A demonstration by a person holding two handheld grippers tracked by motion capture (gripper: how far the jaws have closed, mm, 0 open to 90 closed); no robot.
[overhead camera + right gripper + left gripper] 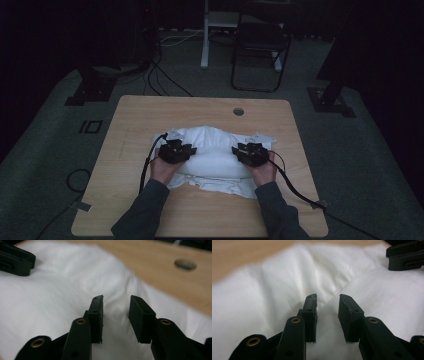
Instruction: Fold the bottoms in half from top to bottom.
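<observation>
A rumpled white cloth (pixel 215 155) lies in a soft heap on the middle of the wooden table (pixel 150 112). My left gripper (pixel 176 151) rests at the heap's left side and my right gripper (pixel 251 153) at its right side. In the left gripper view the left gripper (pixel 327 305) stands open just over the white cloth (pixel 274 282), with a fold line running between its jaws. The right gripper view has the right gripper (pixel 116 307) open over the white cloth (pixel 55 292), nothing held. Each view catches the other gripper's black jaws in an upper corner.
A round cable hole (pixel 238 111) is set near the table's far edge. Black cables (pixel 295 187) trail from both grippers over the table. A dark chair (pixel 260 47) and a white post stand on the grey floor beyond the table.
</observation>
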